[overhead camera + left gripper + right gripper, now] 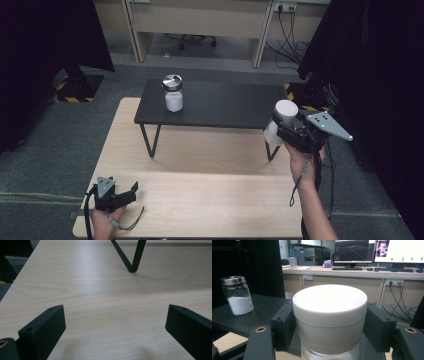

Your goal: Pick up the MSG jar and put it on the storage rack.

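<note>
My right gripper (283, 126) is shut on a white-capped jar (281, 120), holding it in the air at the right end of the black low shelf (220, 107). Its two black jaws press on the jar's wide white cap (329, 315) from both sides. A glass shaker (173, 93) with a metal lid and white powder stands on the shelf's left part, also seen as the shaker (237, 295) to the left of the held jar. My left gripper (131, 192) rests low near the table's front left corner, open, with bare wood between its jaws (112, 327).
The light wooden table (200, 200) carries the black shelf on thin metal legs (130, 257). Dark curtains hang on both sides. A desk with monitors (374, 251) and cables stands behind the shelf.
</note>
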A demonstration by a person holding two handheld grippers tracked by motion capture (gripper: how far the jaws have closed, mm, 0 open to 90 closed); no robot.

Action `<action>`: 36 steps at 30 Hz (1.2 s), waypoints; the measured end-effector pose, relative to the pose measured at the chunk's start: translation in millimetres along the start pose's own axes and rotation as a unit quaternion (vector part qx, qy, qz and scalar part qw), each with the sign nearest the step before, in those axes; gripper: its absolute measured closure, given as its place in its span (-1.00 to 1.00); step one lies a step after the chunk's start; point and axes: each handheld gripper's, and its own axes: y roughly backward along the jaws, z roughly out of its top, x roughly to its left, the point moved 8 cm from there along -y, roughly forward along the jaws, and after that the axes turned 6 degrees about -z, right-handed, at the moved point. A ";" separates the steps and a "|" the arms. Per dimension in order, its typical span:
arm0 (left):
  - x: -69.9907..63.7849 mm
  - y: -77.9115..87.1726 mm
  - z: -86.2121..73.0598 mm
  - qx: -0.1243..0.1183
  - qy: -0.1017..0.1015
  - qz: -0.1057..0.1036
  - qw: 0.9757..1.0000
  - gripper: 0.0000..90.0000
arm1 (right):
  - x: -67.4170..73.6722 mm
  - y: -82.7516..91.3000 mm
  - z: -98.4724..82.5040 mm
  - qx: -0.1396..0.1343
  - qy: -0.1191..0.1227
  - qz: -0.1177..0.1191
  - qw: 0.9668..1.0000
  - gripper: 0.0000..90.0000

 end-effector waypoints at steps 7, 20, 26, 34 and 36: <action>0.6 -0.3 0.2 0.000 0.001 -0.003 1.000 -0.95 | 2.1 -9.8 10.8 -0.003 0.011 -0.001 1.000 -0.25; 1.1 -2.4 1.7 0.006 -0.002 -0.008 1.000 -0.96 | -0.2 -38.4 12.9 -0.006 -0.001 -0.005 1.000 -0.25; 1.1 -2.3 1.5 0.004 0.000 -0.008 1.000 -0.96 | -3.5 -52.7 12.6 -0.003 -0.005 -0.008 1.000 -0.25; 1.3 -1.8 1.4 0.003 0.001 -0.009 1.000 -0.97 | -9.7 -70.8 16.9 -0.005 0.000 -0.011 1.000 -0.25; 1.5 -1.7 1.4 0.003 0.001 -0.010 1.000 -0.97 | -10.9 -74.6 18.6 -0.005 0.001 -0.012 1.000 -0.25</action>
